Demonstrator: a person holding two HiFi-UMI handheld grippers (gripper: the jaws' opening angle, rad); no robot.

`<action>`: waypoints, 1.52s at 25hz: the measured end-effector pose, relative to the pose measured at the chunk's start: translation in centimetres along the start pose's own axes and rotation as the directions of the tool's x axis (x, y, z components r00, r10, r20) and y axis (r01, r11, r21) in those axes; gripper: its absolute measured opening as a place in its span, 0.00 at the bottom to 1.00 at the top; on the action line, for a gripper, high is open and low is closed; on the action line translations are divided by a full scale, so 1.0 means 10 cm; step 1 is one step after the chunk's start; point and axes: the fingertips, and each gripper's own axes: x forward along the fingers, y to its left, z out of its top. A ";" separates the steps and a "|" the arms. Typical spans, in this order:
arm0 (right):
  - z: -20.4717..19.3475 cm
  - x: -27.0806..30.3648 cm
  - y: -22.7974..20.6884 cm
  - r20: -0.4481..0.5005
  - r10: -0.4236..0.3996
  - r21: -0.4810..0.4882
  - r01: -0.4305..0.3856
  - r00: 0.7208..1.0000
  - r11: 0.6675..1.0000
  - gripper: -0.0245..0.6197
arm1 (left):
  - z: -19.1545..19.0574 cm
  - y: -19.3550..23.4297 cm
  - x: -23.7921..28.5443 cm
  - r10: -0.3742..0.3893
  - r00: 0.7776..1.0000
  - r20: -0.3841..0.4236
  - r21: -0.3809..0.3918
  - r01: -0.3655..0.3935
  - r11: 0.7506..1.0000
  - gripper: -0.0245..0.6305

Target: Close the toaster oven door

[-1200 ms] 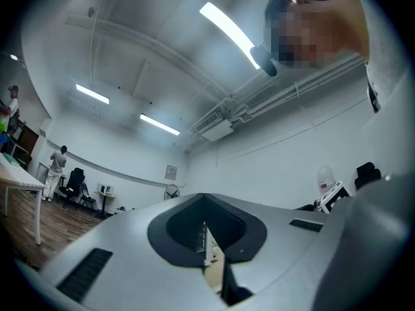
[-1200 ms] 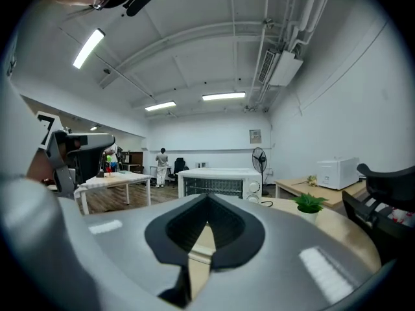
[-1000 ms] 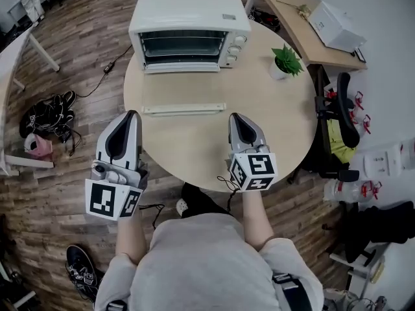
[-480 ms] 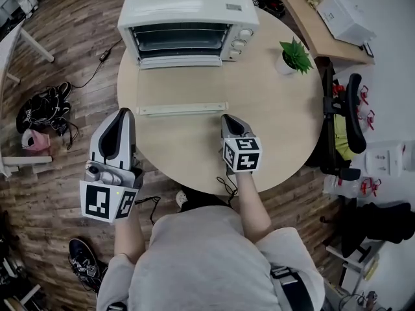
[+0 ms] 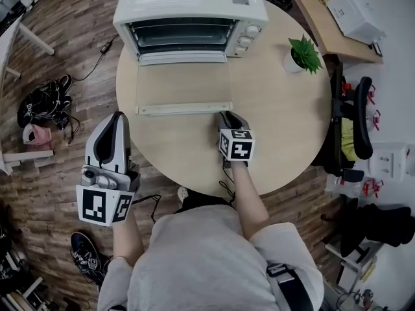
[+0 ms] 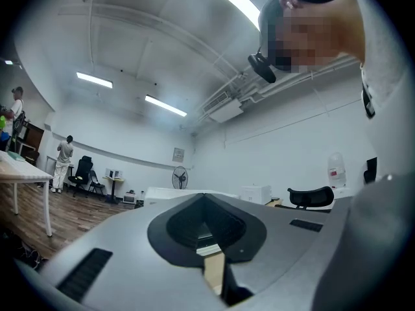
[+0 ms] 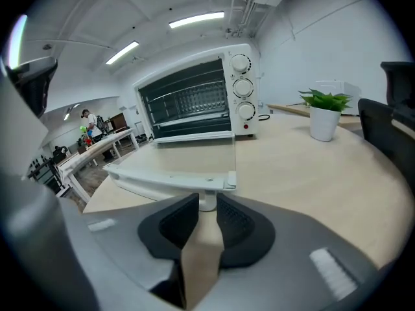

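The white toaster oven (image 5: 188,5) stands at the far side of the round table (image 5: 279,122). Its glass door (image 5: 181,86) lies open and flat, with the white handle bar (image 5: 183,109) along the near edge. My right gripper (image 5: 225,115) is at the handle's right end. In the right gripper view the handle (image 7: 175,177) runs just ahead, and its right post sits in the narrow gap of my open right gripper (image 7: 206,201). The oven (image 7: 194,96) stands behind it. My left gripper (image 5: 118,116) hangs left of the table over the floor, empty; it (image 6: 204,198) looks shut.
A small potted plant (image 5: 303,52) stands on the table right of the oven. A black office chair (image 5: 353,109) and a wooden desk (image 5: 318,18) are at the right. Shoes (image 5: 45,112) lie on the wood floor at the left. A power cable (image 5: 97,50) trails left of the oven.
My right gripper has moved forward across the table to the right end of the door handle. The left gripper has stayed low at the left, off the table.
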 end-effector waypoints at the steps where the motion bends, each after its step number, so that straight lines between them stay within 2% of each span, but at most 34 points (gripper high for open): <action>1: 0.00 0.03 -0.01 0.000 -0.003 0.003 0.003 1.000 1.000 0.19 | -0.01 0.01 0.00 0.002 1.000 -0.004 0.001 -0.002 1.000 0.05; 10: 0.01 0.24 -0.04 0.014 -0.025 0.023 0.025 1.000 0.999 0.20 | -0.09 0.07 0.03 0.015 0.999 -0.034 0.011 -0.014 1.000 0.05; 17: 0.12 0.14 -0.01 0.013 -0.049 0.021 0.049 0.999 0.999 0.17 | -0.06 0.11 0.04 0.017 0.999 -0.033 0.015 -0.016 1.000 0.05; 28: 0.75 -0.20 0.10 0.109 -0.052 -0.021 0.055 0.993 0.998 0.17 | 0.01 0.02 0.15 -0.018 1.000 -0.011 0.008 0.018 1.000 0.05; 38: 1.24 -0.32 0.14 0.179 -0.047 -0.065 0.059 0.983 0.996 0.17 | 0.09 -0.02 0.11 -0.018 1.000 0.011 0.016 0.018 1.000 0.05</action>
